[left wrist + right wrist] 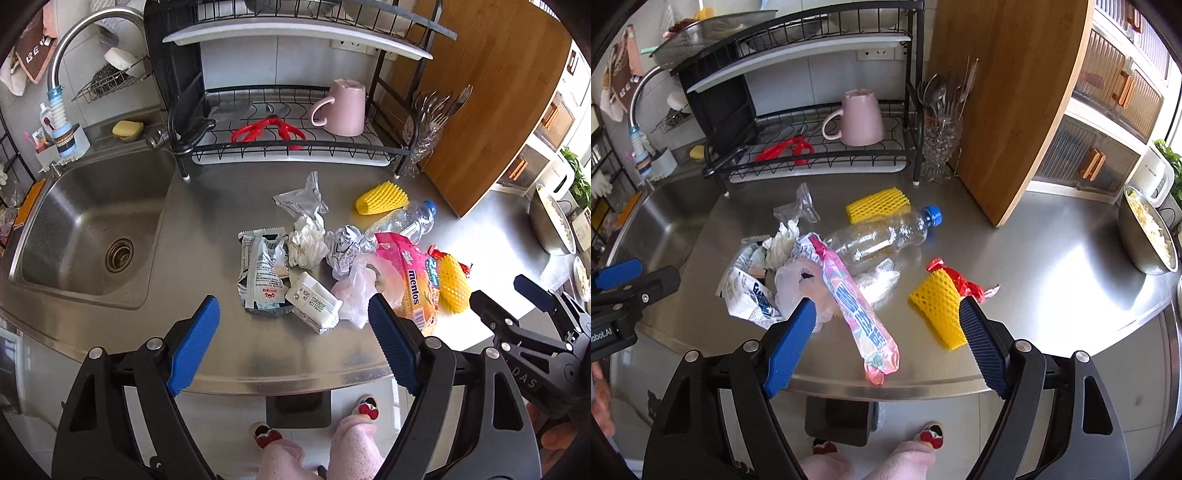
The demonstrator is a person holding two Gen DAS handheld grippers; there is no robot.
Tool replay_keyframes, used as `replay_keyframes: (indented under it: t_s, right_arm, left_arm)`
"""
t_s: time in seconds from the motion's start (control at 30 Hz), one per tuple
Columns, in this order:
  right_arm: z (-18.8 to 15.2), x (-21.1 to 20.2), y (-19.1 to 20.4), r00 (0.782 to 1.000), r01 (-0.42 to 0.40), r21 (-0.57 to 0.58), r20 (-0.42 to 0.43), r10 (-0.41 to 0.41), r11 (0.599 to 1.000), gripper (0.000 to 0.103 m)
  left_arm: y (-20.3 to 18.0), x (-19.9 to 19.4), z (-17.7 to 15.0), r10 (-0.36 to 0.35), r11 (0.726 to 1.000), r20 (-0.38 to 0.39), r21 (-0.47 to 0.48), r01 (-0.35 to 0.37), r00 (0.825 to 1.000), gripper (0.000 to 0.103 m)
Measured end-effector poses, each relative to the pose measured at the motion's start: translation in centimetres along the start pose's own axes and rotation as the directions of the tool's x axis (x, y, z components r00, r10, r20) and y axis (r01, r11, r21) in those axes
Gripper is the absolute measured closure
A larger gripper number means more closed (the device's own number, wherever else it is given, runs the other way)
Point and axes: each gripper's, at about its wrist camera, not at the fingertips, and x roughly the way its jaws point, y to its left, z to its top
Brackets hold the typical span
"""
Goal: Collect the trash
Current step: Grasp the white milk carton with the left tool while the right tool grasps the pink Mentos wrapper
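A pile of trash lies on the steel counter (229,206): a crumpled foil packet (263,266), a small white box (316,301), white tissue (306,243), a clear plastic bottle (882,234), a pink Mentos wrapper (860,306), yellow foam nets (940,308) (877,205) and a thin plastic bag (356,286). My left gripper (295,321) is open and empty, just in front of the box and packet. My right gripper (886,325) is open and empty, with the pink wrapper's end between its fingers and the yellow net by its right finger.
A sink (92,236) lies left of the pile. A black dish rack (288,144) with a pink mug (341,109) and red scissors stands behind. A wooden board (1008,110) leans at the right. A steel bowl (1148,236) sits far right. A dark bin (838,421) stands below the counter edge.
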Motion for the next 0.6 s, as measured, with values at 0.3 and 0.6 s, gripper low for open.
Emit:
replay_keyframes:
  t_s: [0.3,0.6]
  right_arm:
    - [-1.9,3.9,0.8,0.999,-0.027,-0.035,-0.037,0.026,0.999,0.043]
    - [-2.0,6.2,1.0,0.997,-0.065,-0.041,-0.046,0.063,0.997,0.057]
  left_arm:
    - [-1.5,4.4,-0.2,-0.019,1.0,-0.051,0.002,0.019,0.999,0.036]
    - [-2.2,8.0,0.5,0.018,1.0,-0.107,-0.011,-0.019,0.994,0.036]
